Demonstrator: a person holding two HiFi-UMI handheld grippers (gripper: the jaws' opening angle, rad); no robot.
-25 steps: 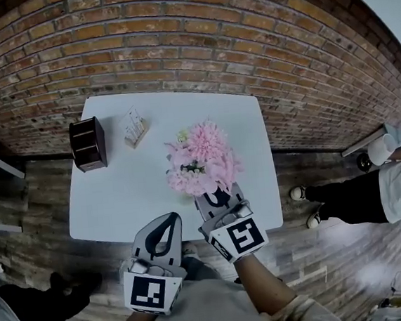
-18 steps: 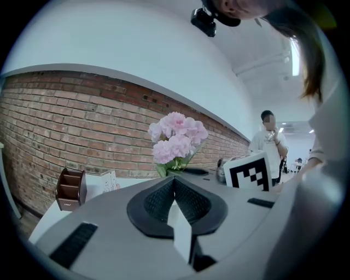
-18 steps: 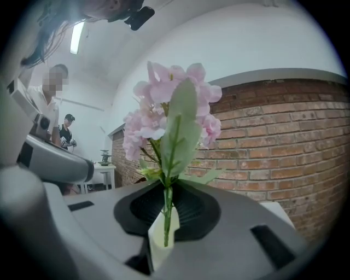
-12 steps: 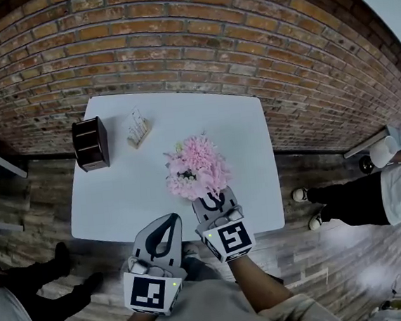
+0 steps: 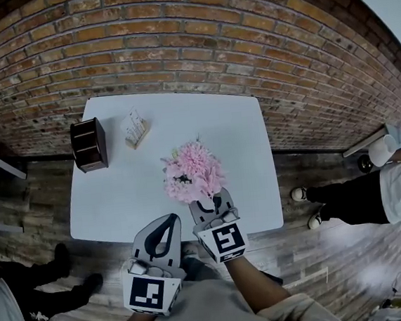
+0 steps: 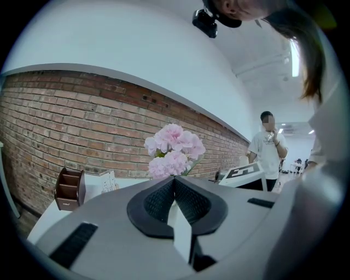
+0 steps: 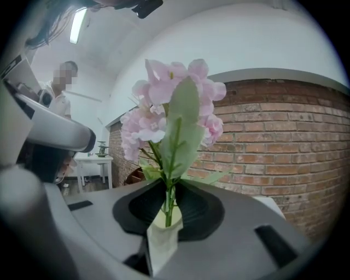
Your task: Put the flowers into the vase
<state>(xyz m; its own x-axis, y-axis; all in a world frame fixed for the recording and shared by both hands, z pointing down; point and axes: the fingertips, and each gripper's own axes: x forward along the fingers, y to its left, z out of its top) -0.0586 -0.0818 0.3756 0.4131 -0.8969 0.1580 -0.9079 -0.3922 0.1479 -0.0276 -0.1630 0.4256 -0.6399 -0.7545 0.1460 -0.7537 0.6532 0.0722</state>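
Observation:
A bunch of pink flowers (image 5: 191, 171) stands upright over the middle of the white table (image 5: 129, 191). My right gripper (image 5: 209, 196) holds it from the near side. In the right gripper view the green stems (image 7: 168, 203) run down between the pads of my right gripper (image 7: 169, 188), whose jaws are opening while still touching the stems. The blooms (image 7: 175, 104) and a leaf rise above. My left gripper (image 5: 171, 219) hangs shut and empty at the table's near edge. Its view shows the flowers (image 6: 174, 147) beyond my left gripper (image 6: 175, 178). The blooms and grippers hide any vase.
A brown desk organizer (image 5: 88, 143) and a small card holder (image 5: 134, 127) stand at the table's far left. A brick wall runs behind. A person (image 5: 372, 189) stands to the right of the table, another at the lower left.
My right gripper has sunk with the flowers, which now sit lower and nearer the table's front. The left gripper has stayed put. The person at lower left has shifted.

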